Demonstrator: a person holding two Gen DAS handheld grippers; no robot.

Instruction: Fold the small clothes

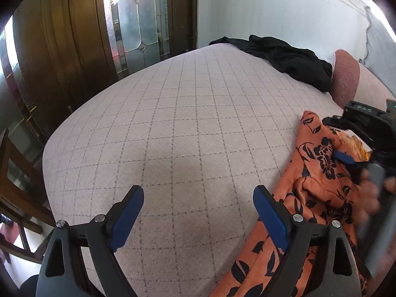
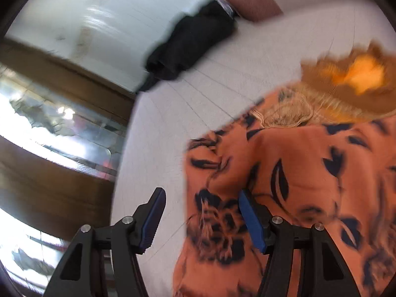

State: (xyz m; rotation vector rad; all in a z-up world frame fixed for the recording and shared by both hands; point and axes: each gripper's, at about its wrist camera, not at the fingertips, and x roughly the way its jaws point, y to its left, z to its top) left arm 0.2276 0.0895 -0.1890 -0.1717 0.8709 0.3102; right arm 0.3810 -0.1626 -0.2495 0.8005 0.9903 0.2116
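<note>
Two grippers are out over the bed (image 1: 188, 113), and neither has hold of anything. The left gripper (image 1: 198, 212) hangs above bare quilt with its jaws spread wide, nothing between them. The orange garment (image 1: 319, 173) lies crumpled at its 3 o'clock, a fold running under the right-hand finger at the frame's lower edge. The right gripper (image 2: 200, 217) is also wide open; the garment's (image 2: 297, 178) near edge sits between its fingers, its right pad (image 2: 250, 220) just beside or touching the cloth, but the jaws have not closed on it. That view is smeared, so contact is hard to judge.

A yellow-brown piece (image 2: 354, 84) lies at 1 o'clock of the orange cloth, and a black garment (image 1: 279, 59) lies well apart at 12 o'clock near a pink pillow (image 1: 345, 76).

I judge this to be the pick-up stage: the orange garment is not yet spread flat. Next, the right gripper should pinch an edge or corner, the left should swing to 3 o'clock for a second hold, then both draw the cloth onto the open quilt.
</note>
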